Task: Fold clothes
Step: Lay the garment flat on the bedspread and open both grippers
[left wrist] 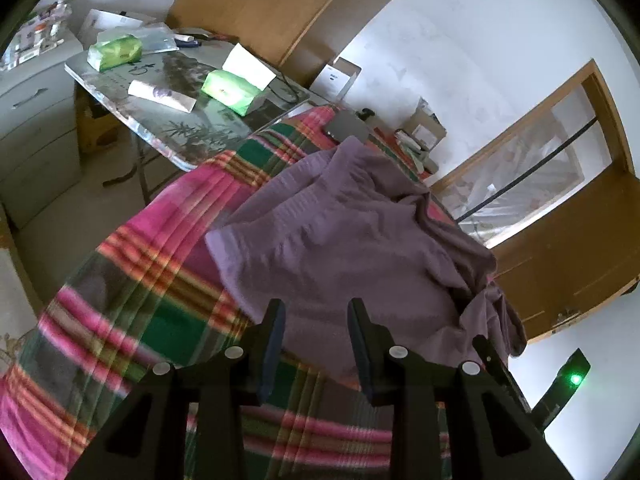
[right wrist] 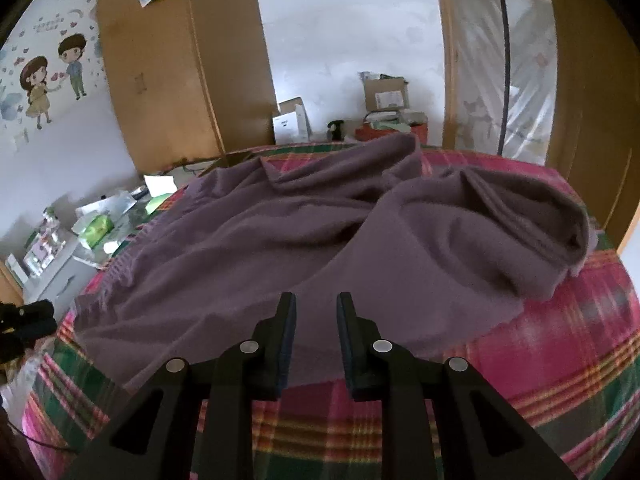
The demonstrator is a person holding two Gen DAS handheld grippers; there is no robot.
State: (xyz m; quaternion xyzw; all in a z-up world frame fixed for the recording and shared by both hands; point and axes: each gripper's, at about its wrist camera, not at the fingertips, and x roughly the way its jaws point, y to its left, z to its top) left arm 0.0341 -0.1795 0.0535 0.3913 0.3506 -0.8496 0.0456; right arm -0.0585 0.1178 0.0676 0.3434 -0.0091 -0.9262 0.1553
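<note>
purple garment lay rumpled on the plaid bed, both grippers empty above it

across the bed, a purple garment [right wrist: 304,232] lay spread in loose folds over a plaid blanket [right wrist: 560,352] of pink, green and orange stripes. from my right hand's view the cloth covered most of the bed's middle, with a deep crease running through it and a bunched, rolled-up part [right wrist: 552,224] off to the right side, near the blanket's edge. its near hem lay flat just ahead of my fingers.

my right gripper [right wrist: 316,308] hung over that near hem with its jaws apart by a narrow gap. nothing was pinched between the pads; the purple cloth showed through the gap below them.

my left gripper [left wrist: 316,316] hovered over the garment's [left wrist: 340,236] near edge as well, jaws set somewhat wider than the right pair and empty. i could not tell whether its tips brushed the fabric. from this side the garment looked flatter on the left, with one squared corner [left wrist: 216,240] resting on the blanket [left wrist: 132,280], and heaped on the right where the folds fell toward the bed's edge.

beside the bed stood a glass-topped table [left wrist: 176,128] carrying two green tissue packs [left wrist: 230,92] and a white tube [left wrist: 160,96]. at the far end of the bed sat cardboard boxes [right wrist: 386,96] against the white wall. wooden wardrobe panels [right wrist: 160,80] rose behind the table, and cartoon stickers [right wrist: 52,84] of two children marked the wall to the left.
</note>
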